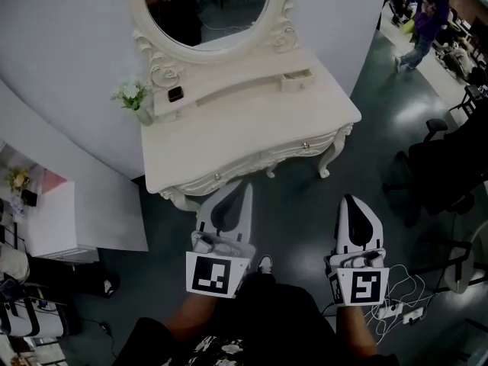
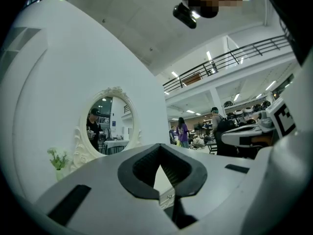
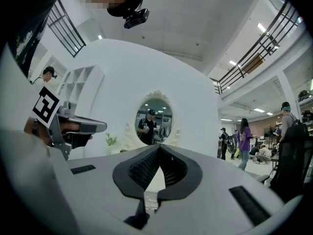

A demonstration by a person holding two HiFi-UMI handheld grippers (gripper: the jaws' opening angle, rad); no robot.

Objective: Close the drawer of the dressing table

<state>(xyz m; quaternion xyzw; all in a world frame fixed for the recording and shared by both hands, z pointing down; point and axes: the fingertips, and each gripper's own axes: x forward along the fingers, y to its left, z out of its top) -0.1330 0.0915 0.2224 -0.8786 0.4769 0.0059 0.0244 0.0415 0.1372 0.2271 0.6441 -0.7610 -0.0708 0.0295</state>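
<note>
The white dressing table [image 1: 252, 128] with an oval mirror [image 1: 206, 6] stands against a curved white wall. On its upper shelf a small drawer [image 1: 296, 77] at the right sticks out a little. The front drawers with small knobs [image 1: 306, 145] sit flush. My left gripper [image 1: 245, 186] is shut and empty, its tips just short of the table's front edge. My right gripper [image 1: 350, 199] is also shut and empty, over the floor to the right of the table, further from it. Both gripper views look level at the mirror [image 2: 110, 126] [image 3: 154, 121] past the shut jaws.
A vase of white flowers [image 1: 133, 97] and a small dark object [image 1: 175, 94] stand on the shelf's left. A low white cabinet [image 1: 53, 219] is at the left, a black office chair [image 1: 442, 166] at the right, a power strip with cables [image 1: 400, 307] by my right foot.
</note>
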